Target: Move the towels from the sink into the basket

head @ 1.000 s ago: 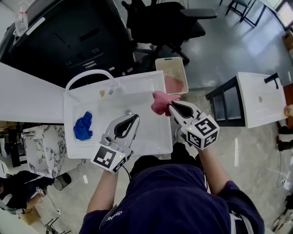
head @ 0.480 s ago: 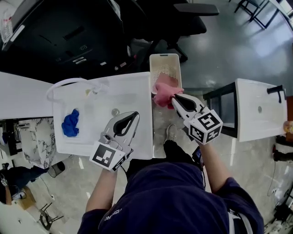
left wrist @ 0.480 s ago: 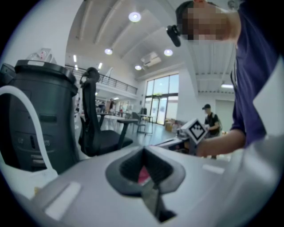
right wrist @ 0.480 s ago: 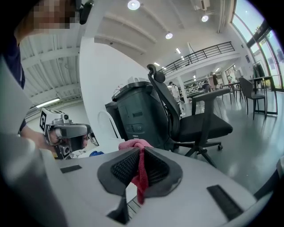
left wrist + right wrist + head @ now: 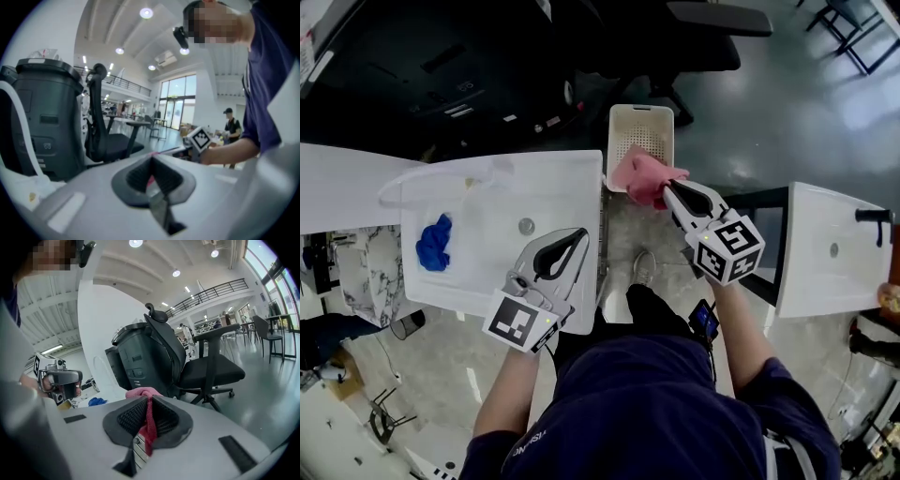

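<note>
The white sink [image 5: 487, 281] holds a crumpled blue towel [image 5: 434, 242] at its left end. Beyond the sink's right corner stands the cream basket [image 5: 641, 124]. My right gripper [image 5: 667, 191] is shut on a pink towel [image 5: 643, 175], which hangs over the basket's near rim. In the right gripper view the pink towel [image 5: 149, 423] is pinched between the black pads, and the blue towel [image 5: 96, 401] shows far off. My left gripper [image 5: 577, 236] hovers over the sink's right part, jaw tips together, holding nothing. Its view shows the closed tips [image 5: 151, 158].
A black office chair [image 5: 694, 37] stands behind the basket, with dark cabinets [image 5: 441, 66] to its left. A second white basin on a black frame [image 5: 825, 248] is at the right. The sink's drain [image 5: 526, 226] lies mid-basin. The floor shows between sink and basin.
My right gripper has carried the pink towel from the sink's right edge to above the basket's near rim. My left gripper has drifted right over the sink, still closed.
</note>
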A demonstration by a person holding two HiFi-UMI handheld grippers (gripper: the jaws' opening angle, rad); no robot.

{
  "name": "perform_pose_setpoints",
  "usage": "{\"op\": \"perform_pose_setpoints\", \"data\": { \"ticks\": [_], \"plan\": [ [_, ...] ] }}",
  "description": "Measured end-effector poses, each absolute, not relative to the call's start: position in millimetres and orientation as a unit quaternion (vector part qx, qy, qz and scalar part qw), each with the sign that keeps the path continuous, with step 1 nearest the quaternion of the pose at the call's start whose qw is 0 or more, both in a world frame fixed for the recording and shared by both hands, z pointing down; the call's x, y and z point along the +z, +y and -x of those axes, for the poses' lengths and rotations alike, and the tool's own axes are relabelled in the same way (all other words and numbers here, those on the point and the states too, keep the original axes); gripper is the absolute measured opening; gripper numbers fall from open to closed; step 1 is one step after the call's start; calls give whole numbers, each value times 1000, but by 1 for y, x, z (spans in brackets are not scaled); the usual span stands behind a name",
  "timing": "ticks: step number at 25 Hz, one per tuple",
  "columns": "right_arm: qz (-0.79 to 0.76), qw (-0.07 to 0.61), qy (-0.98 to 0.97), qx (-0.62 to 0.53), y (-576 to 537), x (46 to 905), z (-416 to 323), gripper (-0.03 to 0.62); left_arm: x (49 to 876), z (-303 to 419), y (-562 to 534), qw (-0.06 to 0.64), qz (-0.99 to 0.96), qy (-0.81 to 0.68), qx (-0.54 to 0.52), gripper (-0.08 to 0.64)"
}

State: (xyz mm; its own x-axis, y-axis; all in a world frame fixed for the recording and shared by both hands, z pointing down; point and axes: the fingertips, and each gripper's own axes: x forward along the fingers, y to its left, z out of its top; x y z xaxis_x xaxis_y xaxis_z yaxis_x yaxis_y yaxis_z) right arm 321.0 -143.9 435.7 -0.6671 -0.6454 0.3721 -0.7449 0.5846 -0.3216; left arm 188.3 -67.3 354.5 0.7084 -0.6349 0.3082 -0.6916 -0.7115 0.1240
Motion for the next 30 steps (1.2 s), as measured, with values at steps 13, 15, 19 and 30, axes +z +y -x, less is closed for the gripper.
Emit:
{"op": "perform_pose_setpoints", "data": {
  "ticks": [13, 15, 19, 30],
  "plan": [
    [-386, 137, -875, 256, -208, 494, -335, 31, 383, -199, -109, 142, -902, -382, 142, 3],
    [-385, 140, -874, 260, -218, 501, -335, 32, 387, -200, -117, 147, -901, -382, 145, 3],
    [-380, 146, -874, 264, -237, 515, -331, 32, 394, -202, -131, 151, -900, -381, 150, 3],
    [-386, 162, -864, 278, -275, 555, -331, 32, 410, -193, -147, 168, -887, -396, 169, 3]
  ]
}}
